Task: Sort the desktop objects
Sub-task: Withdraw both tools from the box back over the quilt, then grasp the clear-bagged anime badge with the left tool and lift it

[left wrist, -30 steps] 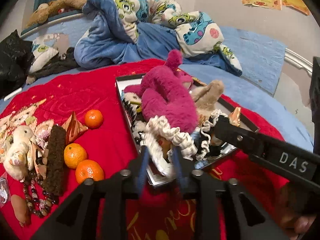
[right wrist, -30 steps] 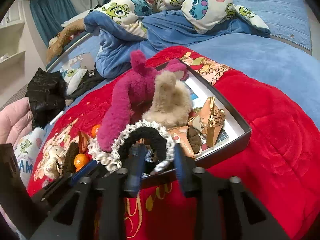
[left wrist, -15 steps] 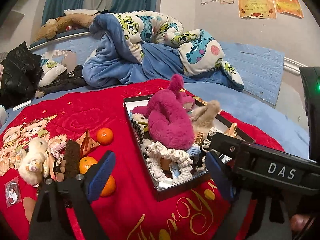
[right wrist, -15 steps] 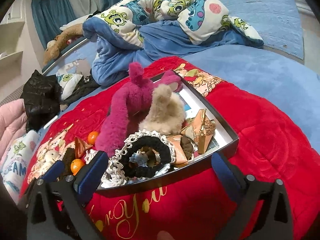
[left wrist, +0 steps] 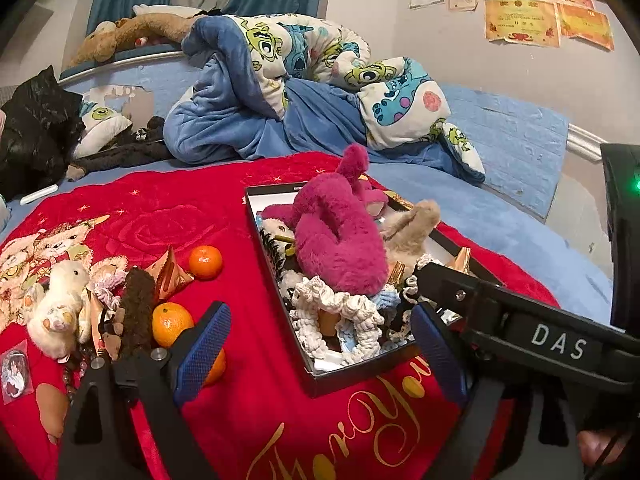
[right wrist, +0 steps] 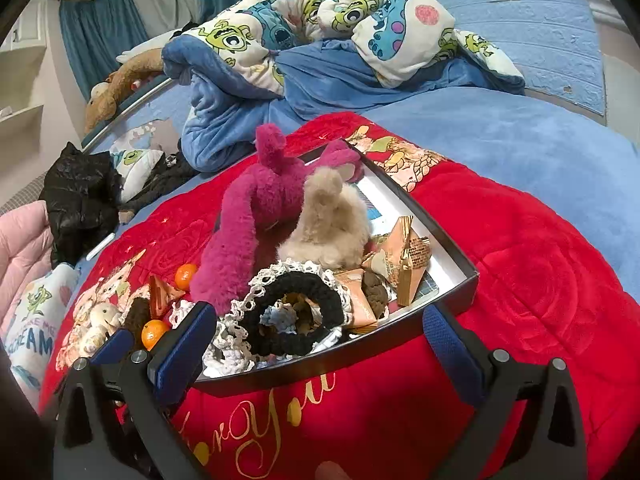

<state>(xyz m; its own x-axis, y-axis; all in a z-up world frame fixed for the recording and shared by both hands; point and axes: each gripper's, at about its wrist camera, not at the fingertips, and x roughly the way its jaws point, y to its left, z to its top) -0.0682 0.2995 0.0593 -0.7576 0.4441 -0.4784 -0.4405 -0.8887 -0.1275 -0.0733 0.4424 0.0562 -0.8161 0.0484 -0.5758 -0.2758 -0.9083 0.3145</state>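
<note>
Between the wide-spread jaws of the right gripper (right wrist: 320,344), which hold nothing, sits the near corner of the black box (right wrist: 400,344), with the black-and-white lace scrunchie (right wrist: 292,312) lying loose just inside its wall. Left gripper (left wrist: 320,344) is likewise spread wide and empty, the box's near wall and a cream crochet scrunchie (left wrist: 336,316) framed between its jaws. Judging by this, both jaws are free for the next pick, and the unsorted things lie to the left of the left jaws on the red blanket (left wrist: 248,392): an orange (left wrist: 170,322) just beyond the left fingertip, then a brown knitted piece (left wrist: 136,312), a white plush (left wrist: 60,300), and a second orange (left wrist: 205,262) farther off. To do it well, swing the left jaws over one item only, straddle it squarely, and close gently; the round fruit may roll on soft bedding. Beyond, the pink plush (left wrist: 336,236) and beige plush (right wrist: 328,216) crowd the box, so drop into a gap
</note>
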